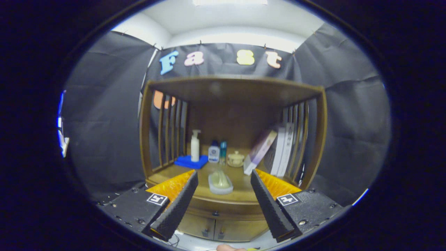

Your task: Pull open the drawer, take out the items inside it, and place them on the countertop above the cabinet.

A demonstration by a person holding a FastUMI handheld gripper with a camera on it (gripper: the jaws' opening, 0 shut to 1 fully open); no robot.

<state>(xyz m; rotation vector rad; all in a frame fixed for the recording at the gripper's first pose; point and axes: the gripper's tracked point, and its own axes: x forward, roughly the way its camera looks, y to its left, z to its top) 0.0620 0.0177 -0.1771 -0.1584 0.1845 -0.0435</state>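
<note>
Brown wooden cabinet point(230, 87) beyond claw; drawer front point(223, 211) below fingertips, apparently closed. Pale oval soap dish point(220, 183) on countertop point(240, 190), between fingers, fits either stage. Claw point(224, 177) released, fingers spread, gripping nothing.

The gripper point(223, 177) is built from two long wedge-shaped fingers point(176, 209) with ridged, saw-toothed inner faces. Each is mounted on a dark block fastened with small screws and marked with a square black-and-white tag point(156, 199).

Wooden countertop point(240, 181) bears soap dish point(220, 184), pump bottle point(195, 145), leaning books point(275, 151).
</note>
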